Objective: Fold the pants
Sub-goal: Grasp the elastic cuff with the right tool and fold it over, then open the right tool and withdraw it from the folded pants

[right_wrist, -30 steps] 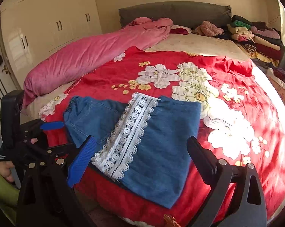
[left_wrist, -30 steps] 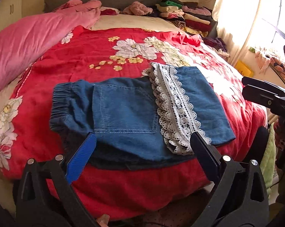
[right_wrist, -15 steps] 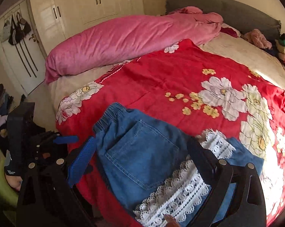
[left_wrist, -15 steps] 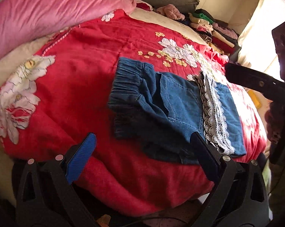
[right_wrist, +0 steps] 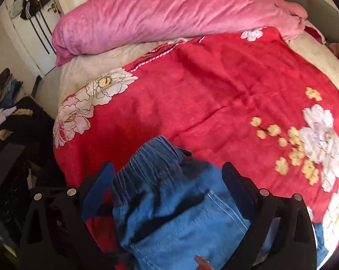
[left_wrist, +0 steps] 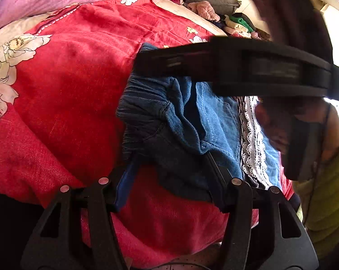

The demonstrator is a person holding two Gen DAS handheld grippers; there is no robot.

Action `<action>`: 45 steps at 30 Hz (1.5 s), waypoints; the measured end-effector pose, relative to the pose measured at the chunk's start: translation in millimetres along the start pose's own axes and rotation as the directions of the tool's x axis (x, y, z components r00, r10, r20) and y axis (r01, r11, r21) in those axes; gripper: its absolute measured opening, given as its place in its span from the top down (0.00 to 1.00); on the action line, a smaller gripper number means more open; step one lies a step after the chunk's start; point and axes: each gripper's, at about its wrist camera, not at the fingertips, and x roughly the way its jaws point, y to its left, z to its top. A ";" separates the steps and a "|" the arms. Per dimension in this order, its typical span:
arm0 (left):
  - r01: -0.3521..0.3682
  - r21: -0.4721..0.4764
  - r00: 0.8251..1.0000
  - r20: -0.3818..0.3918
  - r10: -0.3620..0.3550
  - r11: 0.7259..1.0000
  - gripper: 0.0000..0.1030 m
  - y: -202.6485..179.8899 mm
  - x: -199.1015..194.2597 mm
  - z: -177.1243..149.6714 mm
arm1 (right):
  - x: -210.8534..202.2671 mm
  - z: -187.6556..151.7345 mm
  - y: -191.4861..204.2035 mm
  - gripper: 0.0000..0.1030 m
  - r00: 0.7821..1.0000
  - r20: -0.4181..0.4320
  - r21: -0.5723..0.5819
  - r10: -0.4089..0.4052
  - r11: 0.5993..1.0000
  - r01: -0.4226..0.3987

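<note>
Blue denim pants [left_wrist: 205, 121] with white lace trim [left_wrist: 251, 139] lie folded on the red floral bedspread [left_wrist: 75, 85] near its front edge. My left gripper [left_wrist: 169, 164] is open, its fingers straddling the near waistband corner of the pants. My right gripper [right_wrist: 167, 180] is open over the gathered waistband [right_wrist: 151, 159], with denim between its fingers. The right gripper's black body [left_wrist: 248, 67] crosses the left wrist view above the pants.
A long pink rolled duvet [right_wrist: 169, 13] lies along the far side of the bed. Stacked folded clothes [left_wrist: 237, 22] sit by the grey headboard. A door with hanging bags [right_wrist: 32, 4] and a clothes pile [right_wrist: 5, 90] are at the left.
Both grippers have moved left and closer, down onto the waistband end of the pants. The right gripper now fills the left wrist view. The pants lie as before.
</note>
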 end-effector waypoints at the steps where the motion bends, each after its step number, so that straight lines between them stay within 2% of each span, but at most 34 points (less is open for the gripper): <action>1: -0.001 0.001 1.000 0.000 0.001 1.000 0.51 -0.1 0.4 -0.2 | 9.6 0.2 -0.3 0.18 1.000 -0.019 0.002 0.007 1.000 -0.007; 2: 0.001 -0.001 1.000 -0.001 -0.001 1.000 0.51 0.4 0.5 -0.5 | 16.7 -1.0 -0.5 0.27 0.999 -0.035 0.002 0.017 1.000 -0.017; 3: 0.008 -0.006 1.000 -0.001 -0.008 1.000 0.49 0.8 0.4 -0.6 | 23.2 -2.9 -0.8 0.44 0.998 -0.043 0.005 0.039 0.999 -0.039; 5: 0.032 -0.021 0.999 -0.005 -0.033 0.999 0.41 3.4 -0.6 0.2 | 21.2 -8.4 -4.6 0.50 0.997 -0.012 0.019 0.073 0.997 -0.073; 7: 0.084 -0.041 0.996 0.006 -0.084 0.996 0.23 3.3 -3.7 0.5 | 5.8 -14.6 -15.2 0.69 0.993 0.035 0.046 0.114 0.992 -0.115; 9: 0.089 -0.032 0.996 0.018 -0.089 0.995 0.20 -1.0 -7.4 0.4 | -19.5 -27.0 -31.1 0.71 0.976 0.116 0.098 0.183 0.976 -0.195; 12: 0.097 -0.020 0.995 0.028 -0.097 0.995 0.16 -8.7 -9.9 0.8 | -59.1 -48.1 -54.6 0.71 0.946 0.229 0.166 0.230 0.948 -0.271; 18: 0.213 0.036 0.977 -0.006 -0.213 0.976 0.10 -47.1 7.5 18.5 | -120.3 -88.4 -88.6 0.71 0.896 0.372 0.227 0.242 0.913 -0.340; 19: 0.229 0.036 0.973 -0.011 -0.229 0.973 0.10 -54.6 10.3 21.2 | -128.1 -94.9 -94.1 0.71 0.891 0.390 0.234 0.234 0.911 -0.341; 21: 0.300 0.054 0.954 -0.012 -0.300 0.952 0.10 -76.5 12.7 25.1 | -143.3 -109.6 -103.0 0.65 0.878 0.423 0.246 0.224 0.904 -0.349; 23: 0.323 0.125 0.946 -0.013 -0.324 0.938 0.10 -103.0 13.0 23.3 | -160.8 -130.1 -116.9 0.37 0.862 0.469 0.288 0.193 0.889 -0.355; 24: 0.337 0.177 0.941 -0.024 -0.339 0.925 0.10 -118.8 13.1 19.5 | -168.9 -143.0 -123.7 0.15 0.856 0.493 0.320 0.156 0.883 -0.345; 25: 0.349 0.224 0.936 -0.040 -0.349 0.910 0.10 -132.5 14.8 14.3 | -175.4 -158.3 -130.3 0.11 0.857 0.504 0.360 0.107 0.876 -0.321; 27: 0.373 0.310 0.927 -0.096 -0.362 0.875 0.10 -156.4 21.9 0.8 | -180.7 -186.3 -140.5 0.11 0.871 0.490 0.438 0.041 0.852 -0.286; 29: 0.373 0.354 0.928 -0.144 -0.344 0.858 0.10 -171.8 29.8 -15.0 | -178.7 -214.7 -149.0 0.11 0.890 0.456 0.520 -0.003 0.812 -0.264; 32: 0.374 0.348 0.924 -0.215 -0.315 0.860 0.10 -182.6 46.4 -31.9 | -169.5 -244.0 -152.7 0.10 0.908 0.419 0.597 -0.017 0.759 -0.261; 33: 0.352 0.356 0.931 -0.223 -0.288 0.865 0.10 -184.4 50.7 -36.4 | -165.4 -247.5 -152.9 0.09 0.911 0.412 0.608 -0.014 0.749 -0.263; 36: 0.334 0.355 0.937 -0.225 -0.267 0.873 0.10 -186.1 50.0 -42.0 | -157.9 -248.9 -153.6 0.09 0.920 0.390 0.617 -0.032 0.751 -0.235; 37: 0.336 0.348 0.936 -0.223 -0.271 0.875 0.10 -185.0 48.1 -41.3 | -154.9 -247.3 -153.0 0.12 0.930 0.363 0.618 -0.057 0.762 -0.195; 38: 0.333 0.347 0.938 -0.221 -0.269 0.877 0.10 -182.8 48.1 -40.3 | -152.0 -245.3 -151.5 0.20 0.941 0.327 0.613 -0.092 0.778 -0.137; 39: 0.327 0.349 0.940 -0.216 -0.264 0.878 0.10 -180.1 47.5 -41.6 | -148.3 -240.8 -147.7 0.58 0.948 0.300 0.590 -0.106 0.801 -0.097; 40: 0.316 0.352 0.944 -0.211 -0.255 0.881 0.10 -179.2 45.7 -43.4 | -147.4 -237.0 -143.2 0.65 0.946 0.316 0.562 -0.073 0.818 -0.124; 42: 0.298 0.352 0.949 -0.206 -0.237 0.888 0.10 -175.1 46.4 -43.7 | -145.0 -234.9 -137.4 0.65 0.931 0.364 0.535 -0.037 0.826 -0.176; 43: 0.296 0.349 0.950 -0.207 -0.235 0.889 0.10 -173.0 47.1 -43.3 | -145.7 -234.2 -136.9 0.65 0.935 0.349 0.539 -0.067 0.830 -0.142; 45: 0.298 0.343 0.949 -0.209 -0.237 0.891 0.10 -171.1 47.3 -44.2 | -140.2 -235.2 -140.3 0.65 0.952 0.265 0.558 -0.154 0.829 -0.021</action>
